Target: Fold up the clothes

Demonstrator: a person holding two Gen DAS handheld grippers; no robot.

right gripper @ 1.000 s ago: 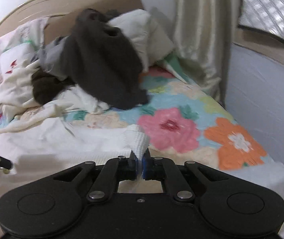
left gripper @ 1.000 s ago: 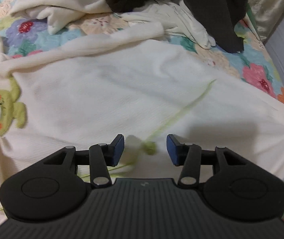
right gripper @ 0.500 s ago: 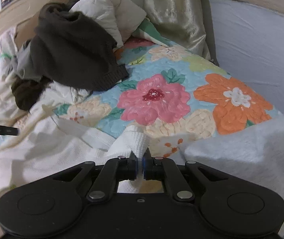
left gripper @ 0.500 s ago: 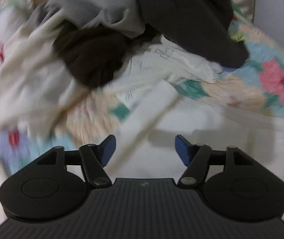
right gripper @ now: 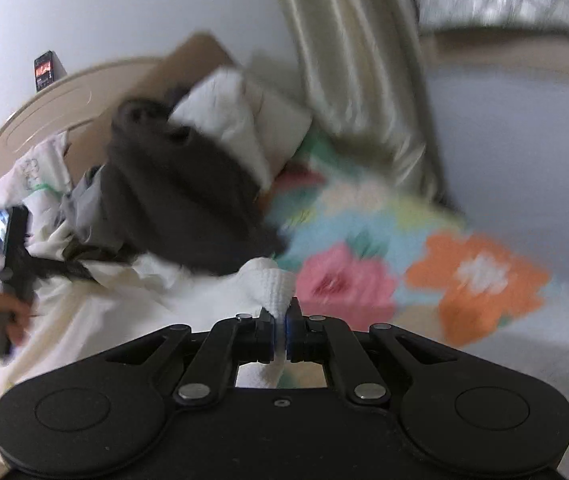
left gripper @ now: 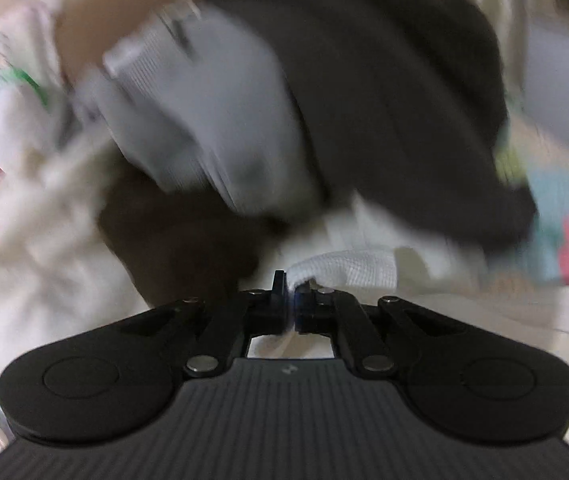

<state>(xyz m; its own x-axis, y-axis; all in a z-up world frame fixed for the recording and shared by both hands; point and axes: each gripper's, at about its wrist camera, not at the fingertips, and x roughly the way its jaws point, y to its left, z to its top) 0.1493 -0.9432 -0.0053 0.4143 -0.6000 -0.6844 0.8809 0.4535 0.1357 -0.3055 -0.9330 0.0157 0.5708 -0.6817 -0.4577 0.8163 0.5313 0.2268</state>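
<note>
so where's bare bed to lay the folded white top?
Bare patch: the floral quilt right of the dark sweater, toward the curtain. Crowded: left, heaped clothes. Both grippers, left gripper and right gripper, pinch the white top.

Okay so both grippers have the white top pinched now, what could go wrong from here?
1. The left gripper pinches only a thin ribbed edge of the white top, so a pull might slip it free.
2. The dark sweater seems to lie on the top's far part and may get dragged along.
3. The right gripper holds a bunched cuff, so the fold may come out uneven.
</note>
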